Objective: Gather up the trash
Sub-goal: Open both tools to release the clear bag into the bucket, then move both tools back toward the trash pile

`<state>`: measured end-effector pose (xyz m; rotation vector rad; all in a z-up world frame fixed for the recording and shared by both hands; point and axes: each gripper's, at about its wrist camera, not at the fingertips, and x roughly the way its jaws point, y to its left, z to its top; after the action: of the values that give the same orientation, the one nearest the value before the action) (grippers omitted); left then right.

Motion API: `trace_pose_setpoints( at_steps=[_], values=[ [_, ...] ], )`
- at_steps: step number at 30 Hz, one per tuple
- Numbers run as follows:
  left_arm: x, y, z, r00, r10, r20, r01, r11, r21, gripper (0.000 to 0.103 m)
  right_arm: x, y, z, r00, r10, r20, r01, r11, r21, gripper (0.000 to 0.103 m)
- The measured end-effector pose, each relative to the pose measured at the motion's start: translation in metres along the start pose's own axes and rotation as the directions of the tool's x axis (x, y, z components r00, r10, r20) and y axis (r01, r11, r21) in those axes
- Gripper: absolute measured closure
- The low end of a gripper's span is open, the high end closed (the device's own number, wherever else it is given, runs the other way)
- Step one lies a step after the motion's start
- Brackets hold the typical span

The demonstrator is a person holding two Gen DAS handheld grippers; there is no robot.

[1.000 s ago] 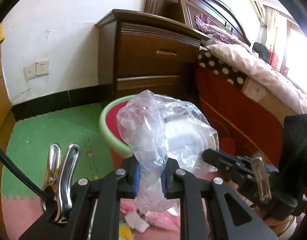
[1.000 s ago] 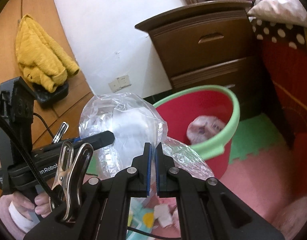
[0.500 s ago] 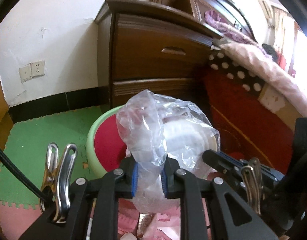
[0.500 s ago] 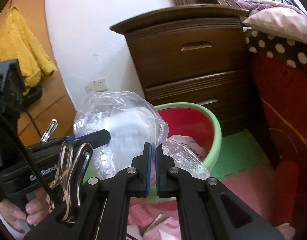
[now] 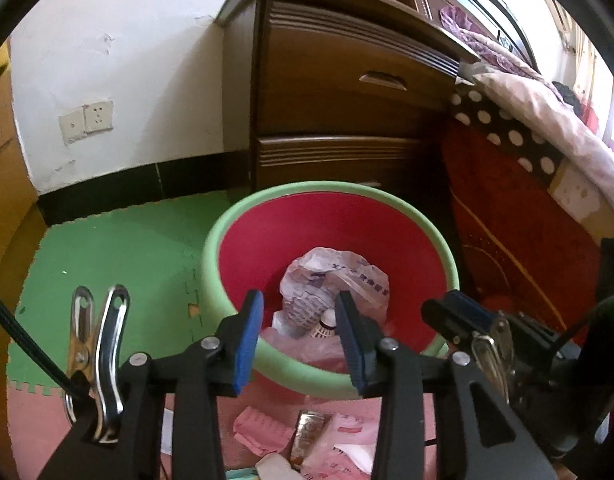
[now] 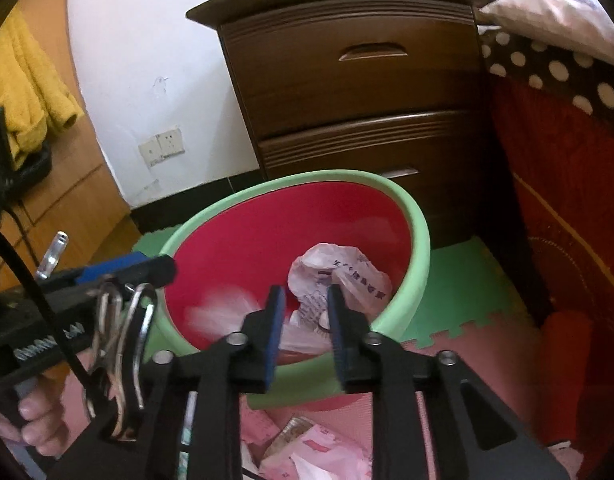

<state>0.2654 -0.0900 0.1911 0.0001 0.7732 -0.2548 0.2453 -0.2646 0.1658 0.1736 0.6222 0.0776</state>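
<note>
A red bin with a green rim stands on the floor mat right below both grippers. My left gripper hangs over its near rim, jaws opening, nothing between them. My right gripper is beside it, jaws also opening and empty. A blurred pale shape, the clear plastic bag, is dropping inside the bin. A crumpled white printed bag lies at the bottom. Pink wrappers and a foil packet lie on the floor before the bin.
A dark wooden nightstand stands just behind the bin, and a bed with red cover borders it on the right. Green and pink foam mats cover the floor. A yellow cloth hangs at the left, and a hand holds the left gripper.
Both grippers moved forward over the bin and tipped down. Their jaws opened and let go of the clear plastic bag, which fell into the bin.
</note>
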Motion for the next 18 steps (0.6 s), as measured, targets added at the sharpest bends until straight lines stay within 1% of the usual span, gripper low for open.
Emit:
trace_pose_setpoints(
  at_steps=[3,9,14,18],
  values=[
    [-0.007,0.005,-0.003,1.0,0.007,0.0,-0.007,1.0,-0.005,0.063,-0.007,0.005,-0.003,1.0,-0.002,0.019,0.002,1.0,-0.017,0.077],
    [-0.021,0.028,-0.015,1.0,0.01,-0.009,-0.011,0.998,-0.057,0.063,-0.028,0.007,-0.009,0.998,0.021,0.062,-0.021,1.0,0.005,0.076],
    [-0.033,0.05,-0.036,0.999,0.034,-0.027,-0.036,0.994,-0.099,0.063,-0.05,0.008,-0.018,0.996,0.035,0.087,-0.037,0.999,0.017,0.075],
    [-0.04,0.068,-0.063,0.998,0.034,-0.049,-0.04,0.989,-0.144,0.063,-0.064,0.009,-0.032,0.995,0.043,0.088,-0.045,0.999,0.023,0.075]
  ],
)
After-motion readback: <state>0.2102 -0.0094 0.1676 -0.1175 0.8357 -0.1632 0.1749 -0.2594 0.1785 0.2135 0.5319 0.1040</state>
